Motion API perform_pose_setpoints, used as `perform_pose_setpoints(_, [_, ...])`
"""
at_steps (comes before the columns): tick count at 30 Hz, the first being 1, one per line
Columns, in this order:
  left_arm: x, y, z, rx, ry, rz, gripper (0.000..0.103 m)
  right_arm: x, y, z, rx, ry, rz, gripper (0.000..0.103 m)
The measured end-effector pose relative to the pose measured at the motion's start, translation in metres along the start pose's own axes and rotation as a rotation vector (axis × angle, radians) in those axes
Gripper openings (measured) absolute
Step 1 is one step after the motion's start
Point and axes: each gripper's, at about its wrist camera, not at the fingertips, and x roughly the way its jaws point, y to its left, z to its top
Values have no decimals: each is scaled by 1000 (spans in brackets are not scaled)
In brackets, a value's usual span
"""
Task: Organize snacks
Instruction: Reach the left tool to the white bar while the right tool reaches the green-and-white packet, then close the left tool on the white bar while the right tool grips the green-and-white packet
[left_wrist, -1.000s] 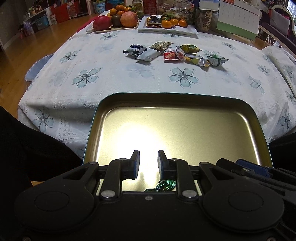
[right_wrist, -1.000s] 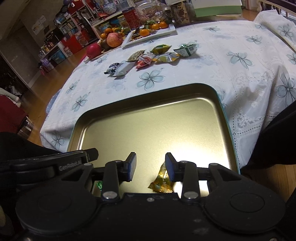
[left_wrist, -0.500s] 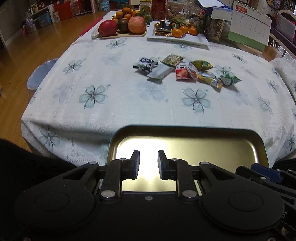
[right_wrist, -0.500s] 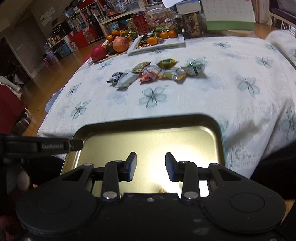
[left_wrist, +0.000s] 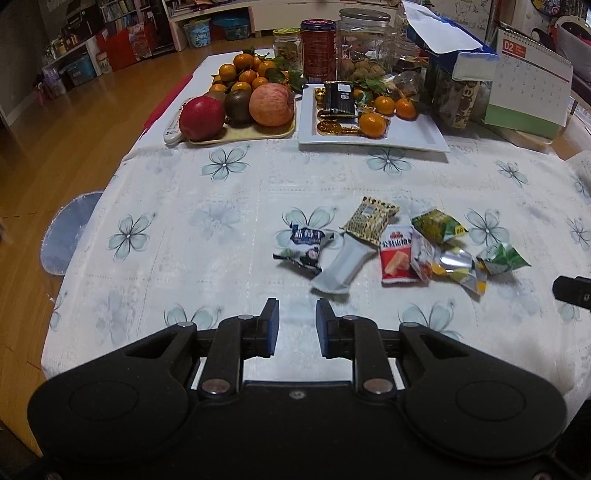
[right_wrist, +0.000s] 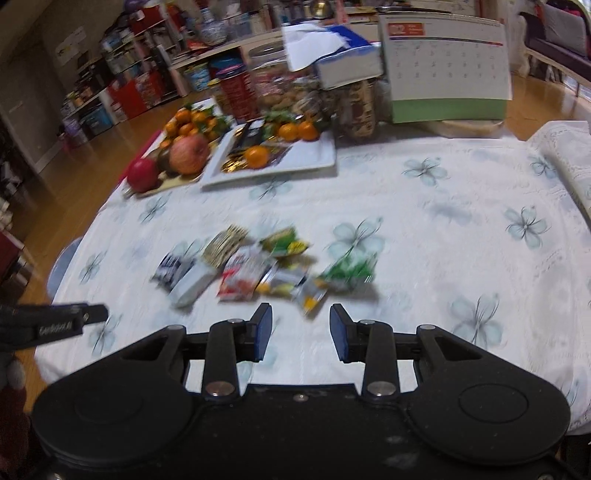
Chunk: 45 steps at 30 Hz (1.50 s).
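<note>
Several wrapped snacks lie in a row on the flowered tablecloth (left_wrist: 207, 251): a blue-white packet (left_wrist: 304, 247), a grey bar (left_wrist: 341, 267), a patterned packet (left_wrist: 371, 219), a red packet (left_wrist: 397, 253), a yellow-green packet (left_wrist: 437, 225), a foil packet (left_wrist: 460, 269) and a green packet (left_wrist: 502, 258). My left gripper (left_wrist: 297, 326) is open and empty, just short of the grey bar. My right gripper (right_wrist: 301, 328) is open and empty, just short of the foil packet (right_wrist: 310, 293) and the green packet (right_wrist: 351, 271). The right wrist view is blurred.
At the back stand a fruit tray (left_wrist: 240, 134) with apples and oranges, a white plate (left_wrist: 413, 134) with oranges and gold coins, jars (left_wrist: 364, 40), a red tin (left_wrist: 317, 50), a box (left_wrist: 458, 62) and a desk calendar (left_wrist: 528, 92). A chair seat (left_wrist: 64, 236) sits at the left.
Both grippers have moved forward from over the gold tray to over the tablecloth near the snack row. The tray has dropped out of view. Both stay open.
</note>
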Motion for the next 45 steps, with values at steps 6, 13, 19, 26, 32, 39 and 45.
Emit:
perform_pose_setpoints(6, [35, 6, 37, -31, 21, 13, 31, 42, -23, 54, 116, 38, -45, 37])
perform_pose_setpoints(13, [71, 10, 60, -38, 48, 40, 32, 95, -34, 75, 177, 115, -68, 40])
perform_pose_setpoints(19, [91, 12, 63, -88, 125, 8, 32, 140, -47, 70, 252, 220, -81, 42])
perform_pose_setpoints(26, [95, 10, 65, -102, 146, -18, 32, 160, -47, 64, 267, 266, -87, 46])
perform_pose_setpoints(32, [102, 3, 65, -113, 172, -51, 32, 165, -40, 58, 223, 287, -81, 50])
perform_pose_setpoints(39, [105, -22, 60, -21, 172, -70, 32, 162, -32, 53, 160, 289, -84, 44])
perform_pose_setpoints(45, [116, -32, 55, 14, 203, -89, 32, 156, -33, 52, 155, 294, -70, 38])
